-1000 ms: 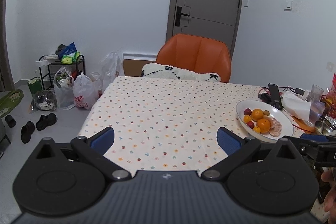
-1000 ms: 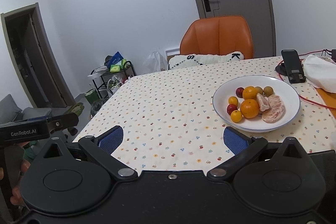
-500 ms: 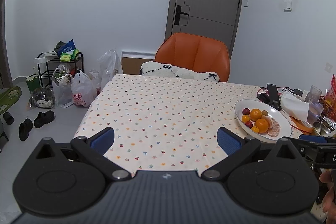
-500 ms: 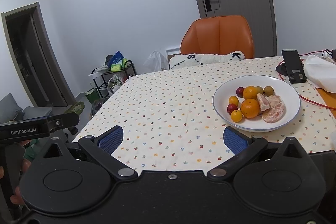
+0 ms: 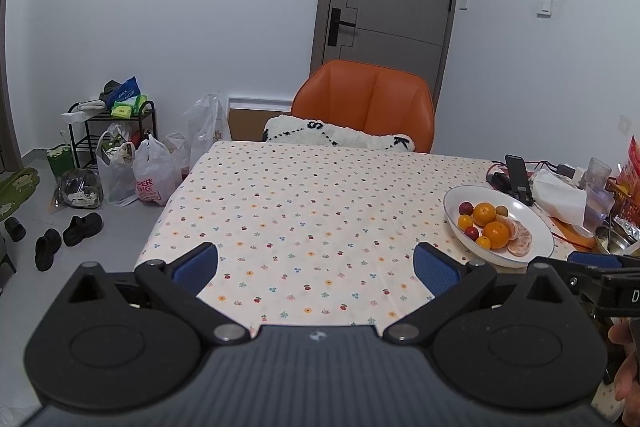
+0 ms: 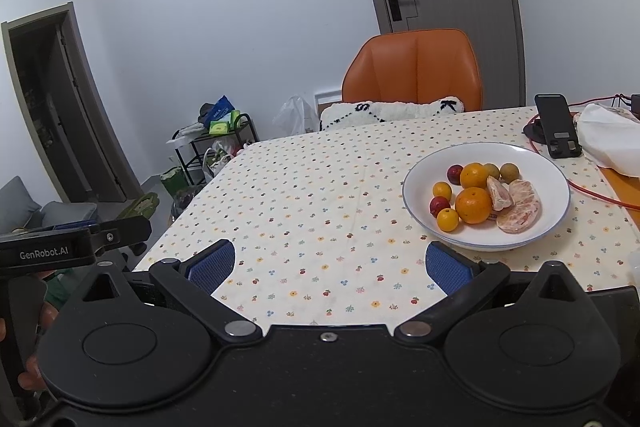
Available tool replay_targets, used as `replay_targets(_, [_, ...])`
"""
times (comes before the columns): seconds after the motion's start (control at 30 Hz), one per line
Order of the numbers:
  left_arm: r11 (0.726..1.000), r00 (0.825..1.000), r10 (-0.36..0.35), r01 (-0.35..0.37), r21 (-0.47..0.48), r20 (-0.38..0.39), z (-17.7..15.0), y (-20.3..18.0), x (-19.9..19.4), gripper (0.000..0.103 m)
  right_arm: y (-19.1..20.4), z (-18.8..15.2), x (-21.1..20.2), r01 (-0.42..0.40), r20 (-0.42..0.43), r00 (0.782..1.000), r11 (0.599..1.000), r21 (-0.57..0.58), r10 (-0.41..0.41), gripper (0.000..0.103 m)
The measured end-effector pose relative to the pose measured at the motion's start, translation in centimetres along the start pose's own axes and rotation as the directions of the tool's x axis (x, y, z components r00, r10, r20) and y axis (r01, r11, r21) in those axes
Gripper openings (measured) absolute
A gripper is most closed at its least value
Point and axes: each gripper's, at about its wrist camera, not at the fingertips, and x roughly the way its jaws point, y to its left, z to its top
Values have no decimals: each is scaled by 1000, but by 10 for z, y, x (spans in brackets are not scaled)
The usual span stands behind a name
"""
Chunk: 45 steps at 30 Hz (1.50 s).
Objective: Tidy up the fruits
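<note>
A white bowl (image 6: 536,155) (image 5: 532,219) sits on the right half of the flowered tablecloth (image 6: 312,195) (image 5: 304,203). It holds two oranges (image 6: 473,205), small yellow and dark red fruits (image 6: 447,219) and peeled citrus segments (image 6: 519,211). My right gripper (image 6: 330,267) is open over the table's near edge, the bowl just beyond its right finger. My left gripper (image 5: 316,265) is open too, left of the bowl, nothing between its fingers. Each gripper shows at the other view's edge.
An orange chair (image 5: 372,103) with a white cushion (image 5: 340,135) stands at the far side. A phone on a stand (image 6: 557,131), tissues (image 6: 612,143), a red cable and cups crowd the right end. Bags, a rack (image 5: 104,131) and shoes lie on the floor at left.
The left gripper has drawn back and risen a little, so the table and bowl look smaller in its view. The right gripper has hardly moved.
</note>
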Motion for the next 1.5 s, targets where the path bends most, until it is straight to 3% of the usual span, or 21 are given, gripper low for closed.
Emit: replay_targets(1.5, [1000, 1000, 3, -3, 3, -5, -4, 0, 0, 103, -1, -2, 3, 10, -10, 1000, 1000, -3, -10, 103])
